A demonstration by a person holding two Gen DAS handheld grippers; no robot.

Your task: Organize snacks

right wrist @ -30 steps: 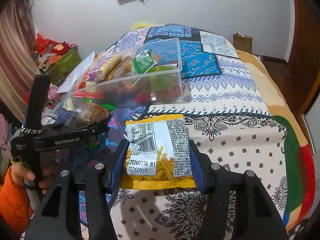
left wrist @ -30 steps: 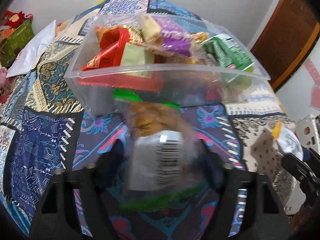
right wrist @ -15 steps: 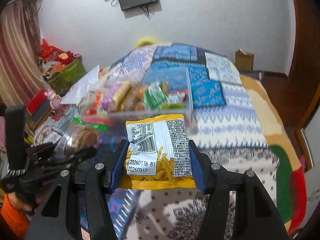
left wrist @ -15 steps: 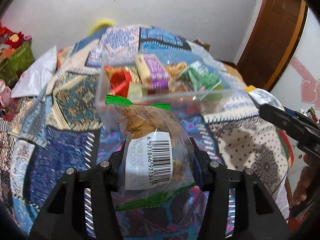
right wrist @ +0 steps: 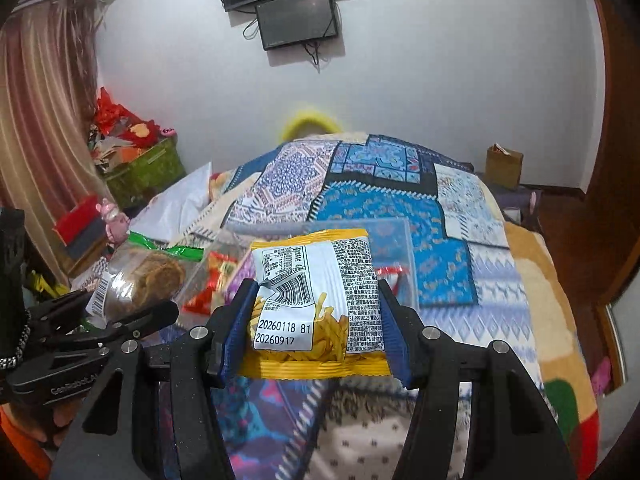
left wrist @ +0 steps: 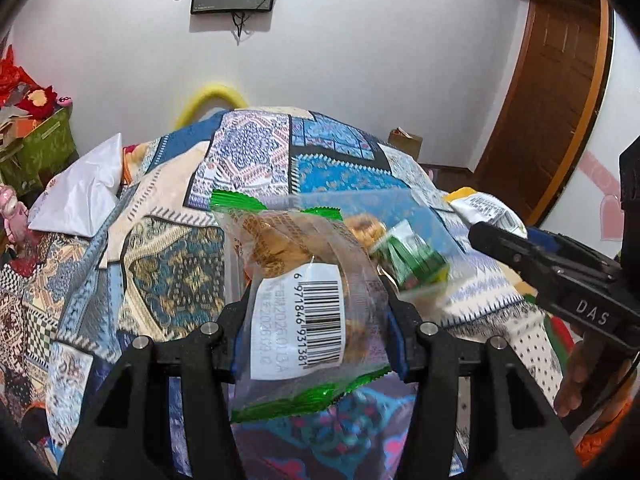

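Observation:
My left gripper (left wrist: 316, 320) is shut on a clear cookie packet (left wrist: 304, 300) with green ends and a barcode label, held up in front of the clear plastic snack bin (left wrist: 424, 208). The packet hides most of the bin; a green packet (left wrist: 412, 256) inside shows. My right gripper (right wrist: 316, 320) is shut on a yellow-and-white chip packet (right wrist: 316, 296), also raised before the bin (right wrist: 392, 240). The left gripper with its cookie packet (right wrist: 148, 276) shows at the left of the right wrist view. The right gripper shows at the right of the left wrist view (left wrist: 496, 240).
The bin sits on a bed with a patchwork quilt (right wrist: 360, 184). A white pillow (left wrist: 84, 196) lies at the left. A green box of clutter (right wrist: 148, 160) stands by the curtain. A wooden door (left wrist: 560, 80) is at the right. Screens (right wrist: 296, 16) hang on the wall.
Both grippers have risen and tilted up with their packets, so the bin sits lower and is more hidden and the wall screens have come into view. The two grippers have come closer together.

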